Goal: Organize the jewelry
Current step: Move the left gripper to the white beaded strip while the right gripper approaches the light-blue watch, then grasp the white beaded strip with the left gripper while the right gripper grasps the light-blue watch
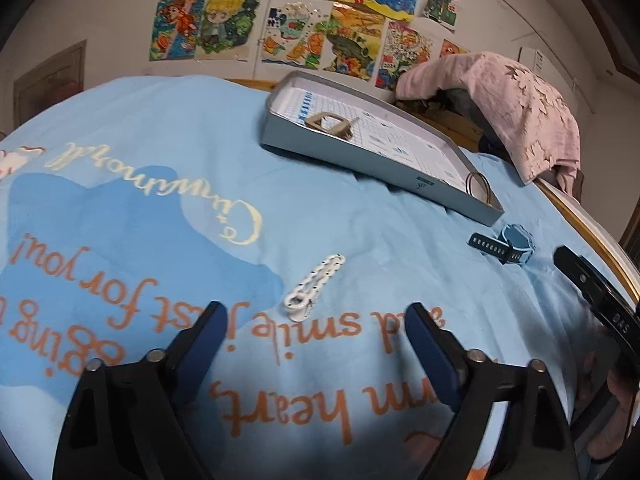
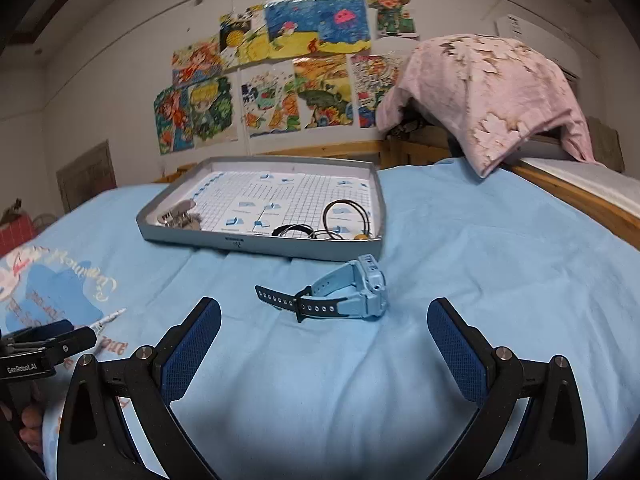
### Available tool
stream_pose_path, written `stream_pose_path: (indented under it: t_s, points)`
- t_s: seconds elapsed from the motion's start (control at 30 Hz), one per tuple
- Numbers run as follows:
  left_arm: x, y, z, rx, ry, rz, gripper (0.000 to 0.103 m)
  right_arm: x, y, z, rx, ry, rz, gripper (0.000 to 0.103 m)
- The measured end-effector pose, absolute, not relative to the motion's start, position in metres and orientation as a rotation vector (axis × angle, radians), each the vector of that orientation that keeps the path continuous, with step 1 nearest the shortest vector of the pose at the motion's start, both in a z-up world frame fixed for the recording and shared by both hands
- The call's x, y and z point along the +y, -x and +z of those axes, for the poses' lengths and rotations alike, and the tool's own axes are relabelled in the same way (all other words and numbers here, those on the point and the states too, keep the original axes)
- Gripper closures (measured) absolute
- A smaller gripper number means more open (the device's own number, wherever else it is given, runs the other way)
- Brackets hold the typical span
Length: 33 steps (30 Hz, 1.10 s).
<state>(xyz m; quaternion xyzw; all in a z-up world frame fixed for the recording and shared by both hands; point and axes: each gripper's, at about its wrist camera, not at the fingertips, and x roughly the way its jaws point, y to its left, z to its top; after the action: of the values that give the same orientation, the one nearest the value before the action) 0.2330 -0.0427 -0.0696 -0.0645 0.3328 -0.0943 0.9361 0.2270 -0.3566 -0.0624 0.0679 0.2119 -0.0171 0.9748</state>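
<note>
Both grippers are spread wide and hold nothing. The left gripper (image 1: 316, 332) hovers low in its frame just short of the white chain (image 1: 314, 286), which lies on the blue sheet (image 1: 160, 128) at lower centre. The right gripper (image 2: 324, 328) faces the watch (image 2: 340, 292) at the centre of its view, just in front of the tray (image 2: 256, 245).

The chain looks thin and flat; the pads could likely close over it and pinch sheet instead, or drag it. The watch sits on its side with the strap looped, so a grip on the strap may let the case swing.

The chain is white links with dark dots. The watch is pale blue with a dark perforated strap. The tray, upper centre, already holds cords (image 2: 340, 216) and a metal clip (image 2: 180, 216).
</note>
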Motion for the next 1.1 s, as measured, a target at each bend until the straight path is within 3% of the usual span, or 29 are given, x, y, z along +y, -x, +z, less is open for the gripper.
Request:
stream_pose_path:
  t_s: [0.23, 0.33, 0.4, 0.7, 0.9, 1.1]
  points:
    - [-0.05, -0.243, -0.078, 0.714, 0.141, -0.222, 0.031, -0.364, -0.248, -0.065, 0.444, -0.169, -0.036, 0.002]
    - [-0.05, -0.247, -0.08, 0.722, 0.167, -0.231, 0.04, -0.368, -0.259, -0.068, 0.458, -0.189, -0.032, 0.002]
    - [-0.049, -0.25, -0.082, 0.728, 0.193, -0.246, 0.053, -0.37, -0.269, -0.072, 0.484, -0.207, -0.025, 0.002]
    - [-0.058, -0.26, -0.09, 0.752, 0.229, -0.282, 0.073, -0.366, -0.304, -0.091, 0.589, -0.235, 0.022, 0.002]
    - [-0.056, -0.263, -0.093, 0.76, 0.271, -0.308, 0.081, -0.356, -0.316, -0.097, 0.636, -0.211, 0.063, 0.002]
    - [-0.055, -0.268, -0.095, 0.77, 0.288, -0.304, 0.082, -0.347, -0.322, -0.099, 0.649, -0.186, 0.114, 0.001]
